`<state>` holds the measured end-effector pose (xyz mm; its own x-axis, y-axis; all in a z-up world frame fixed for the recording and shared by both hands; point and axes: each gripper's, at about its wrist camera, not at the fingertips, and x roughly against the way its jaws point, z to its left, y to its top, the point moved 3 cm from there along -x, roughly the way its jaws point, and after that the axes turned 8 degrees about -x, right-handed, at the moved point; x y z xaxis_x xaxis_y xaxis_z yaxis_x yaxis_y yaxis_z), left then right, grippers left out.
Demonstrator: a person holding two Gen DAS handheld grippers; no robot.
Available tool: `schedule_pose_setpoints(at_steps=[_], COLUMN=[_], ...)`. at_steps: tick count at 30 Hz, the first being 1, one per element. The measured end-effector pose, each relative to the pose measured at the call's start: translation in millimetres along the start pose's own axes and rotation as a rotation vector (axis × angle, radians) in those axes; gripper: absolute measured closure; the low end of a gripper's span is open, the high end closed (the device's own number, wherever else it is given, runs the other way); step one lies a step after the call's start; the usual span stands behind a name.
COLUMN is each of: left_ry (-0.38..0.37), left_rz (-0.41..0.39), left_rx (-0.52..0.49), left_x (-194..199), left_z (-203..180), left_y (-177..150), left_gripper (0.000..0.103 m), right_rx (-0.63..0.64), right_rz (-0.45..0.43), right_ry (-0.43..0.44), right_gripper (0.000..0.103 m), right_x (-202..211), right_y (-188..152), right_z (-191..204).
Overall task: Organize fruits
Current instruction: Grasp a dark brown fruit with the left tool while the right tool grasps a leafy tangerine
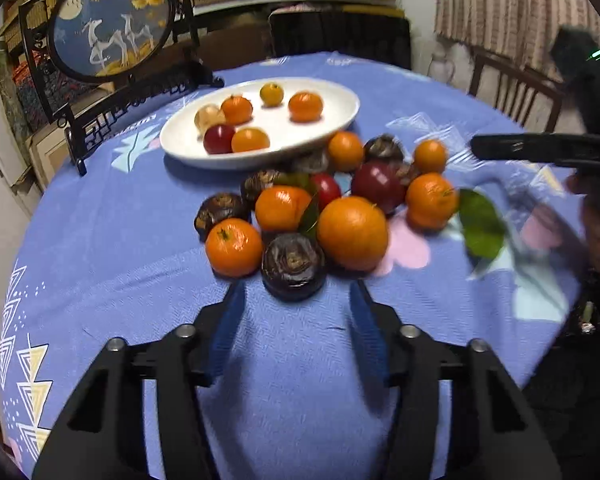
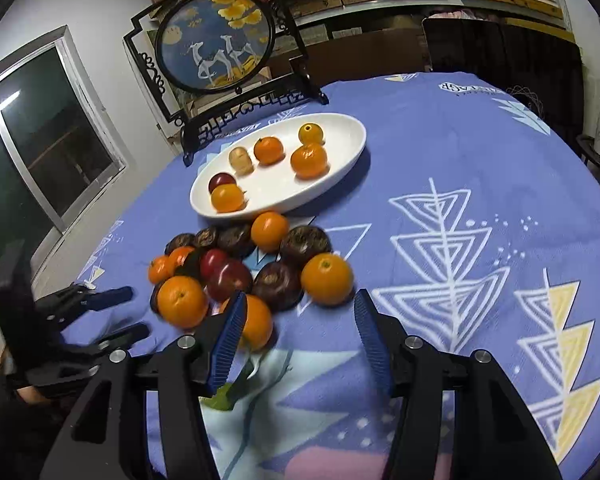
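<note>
A round table under a blue patterned cloth (image 2: 440, 168) carries the whole job, and it gives both hands room to come at the fruit from the near edge. At its far side stands a black-framed round screen (image 2: 216, 44) painted with deer, set back where it stays clear of the work. In front of that lies the white oval plate (image 1: 340, 114), the likely place for sorted fruit, since six pieces already rest in it, spaced apart rather than heaped (oranges, a dark red one, a pale one and a small yellow one). The unsorted pile (image 1: 312, 208) sits on the cloth just beside the plate's near rim, oranges, red fruit and dark brown wrinkled ones touching one another, with a loose green leaf (image 1: 482, 224) at its right edge. The left gripper (image 1: 296, 300) hangs low before the pile with its blue pads spread and nothing between them; the nearest dark brown fruit (image 1: 293, 266) lies just ahead of the gap, so I judge that piece the probable next pick. The right gripper (image 2: 300, 312) is likewise spread and empty, an orange (image 2: 256, 324) partly hidden behind its left finger rather than pinched, which suggests both tools are lining up for fresh picks.
</note>
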<state>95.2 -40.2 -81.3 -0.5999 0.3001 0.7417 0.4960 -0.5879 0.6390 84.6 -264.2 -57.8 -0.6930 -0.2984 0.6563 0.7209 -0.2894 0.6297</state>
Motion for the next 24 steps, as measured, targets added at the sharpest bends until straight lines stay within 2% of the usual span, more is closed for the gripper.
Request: schedule_pose_setpoints(at_steps=[7,8,11,12,13,14,20,24], left_ry=[-0.011,-0.02,-0.045,-0.053,-0.066,-0.07,-0.116,-0.111], left_rz=[0.017,0.028,0.046,0.043,0.033,0.022,-0.033,-0.048], left_rx=[0.035,0.031,0.039,0.048,0.06,0.069,0.142,0.161], left_x=[-24,-27,-33,-33,-31,-30,-15,-3], left_z=[-1,-2,-2,0,1,3,6,7], left_y=[10,11,12,12,11,10,-3,-9], left_gripper=[0.051,0.041,0.039,0.041,0.049,0.064,0.064,0.064], right_rx=[0.038,0.042,0.059,0.064,0.071,0.083,0.185,0.254], right_rz=[-0.002,0.0,0.011,0.012,0.013,0.016,0.02,0.048], right_ry=[-0.007,-0.005,-0.003,-0.003,-0.001,0.0,-0.025,-0.063], right_gripper=[0.047,0.047,0.047,0.047,0.047,0.047,0.047,0.047], right_x=[5,5,3,2,1,0,-4,-15], right_y=[-6,-7,-11,-12,-13,-15,-24,-28], right_z=[9,10,14,16,18,22,38,47])
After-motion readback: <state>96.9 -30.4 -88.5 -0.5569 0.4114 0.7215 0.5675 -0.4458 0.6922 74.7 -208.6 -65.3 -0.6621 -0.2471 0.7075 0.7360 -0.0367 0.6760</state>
